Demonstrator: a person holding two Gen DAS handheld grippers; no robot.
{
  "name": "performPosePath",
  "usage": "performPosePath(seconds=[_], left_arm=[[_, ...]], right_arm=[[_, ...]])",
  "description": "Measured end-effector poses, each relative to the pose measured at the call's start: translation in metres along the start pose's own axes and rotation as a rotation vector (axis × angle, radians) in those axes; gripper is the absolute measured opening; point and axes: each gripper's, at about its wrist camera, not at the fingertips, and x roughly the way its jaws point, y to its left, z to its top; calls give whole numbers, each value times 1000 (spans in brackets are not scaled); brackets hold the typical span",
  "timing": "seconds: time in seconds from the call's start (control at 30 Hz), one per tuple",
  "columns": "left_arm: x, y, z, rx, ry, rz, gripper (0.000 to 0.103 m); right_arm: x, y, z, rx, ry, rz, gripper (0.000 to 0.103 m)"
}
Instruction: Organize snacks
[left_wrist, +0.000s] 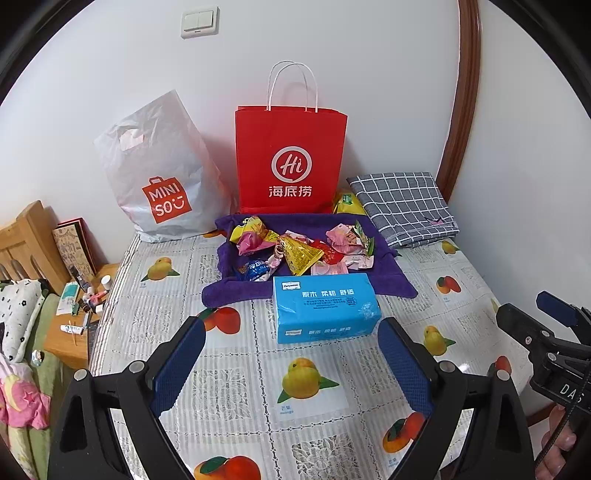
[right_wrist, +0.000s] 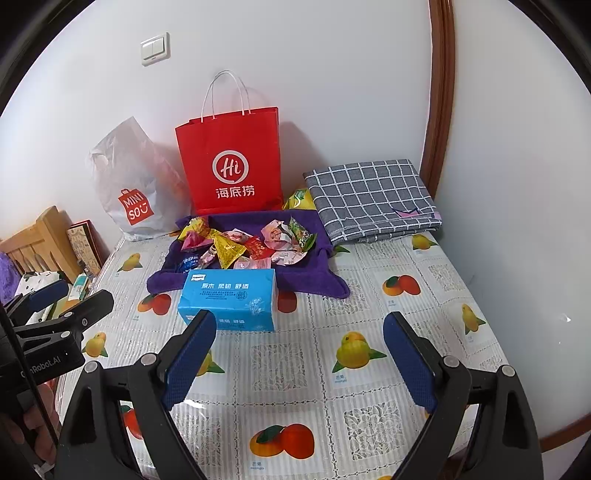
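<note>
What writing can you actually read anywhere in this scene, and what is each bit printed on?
"MINISO": white plastic bag.
"Hi" and "海底捞": red paper bag.
"原木 柔韧 舒适": blue tissue pack; its smaller print is too small to read.
"OnRobot.AI", partly cut off: left gripper body.
"DAS", partly cut off: right gripper body.
Snack wrappers and tablecloth captions: too small or blurred.

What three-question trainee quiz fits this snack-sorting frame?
1. True or false: the blue tissue pack stands inside the red paper bag.
2. The snack packets lie on: A) purple towel B) checked cloth C) white plastic bag
3. Does the left hand-held gripper or the right hand-held gripper hold anything?

Key: 1 false; 2 A; 3 no, both are open and empty.
</note>
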Motion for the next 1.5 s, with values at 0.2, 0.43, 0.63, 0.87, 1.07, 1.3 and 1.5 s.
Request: performPosePath(seconds=[0.2,0.43,0.63,0.87,1.07,1.3,1.5], left_arm=[[1,0,0,-1,4,-5,95],[2,0,-1,-1,4,-3,95],[2,0,-1,-3,5,-6,95],[3,1,-2,-2,3,-4,95],[3,1,-2,-3,4,-6,95],[3,2,-3,-4,4,-6,95],[5,4,-4,-8,2,-5,95]], right_arm=[[0,-1,-1,0,1,-1,91],[1,-2,-4,12,6,11,91],[1,-2,-5,13,7,11,91],[1,-2,-5,13,7,11,91],[2,-2,-6,14,9,14,91],[2,1,-10,20,11,15,91],[3,0,-11,18,12,18,91]])
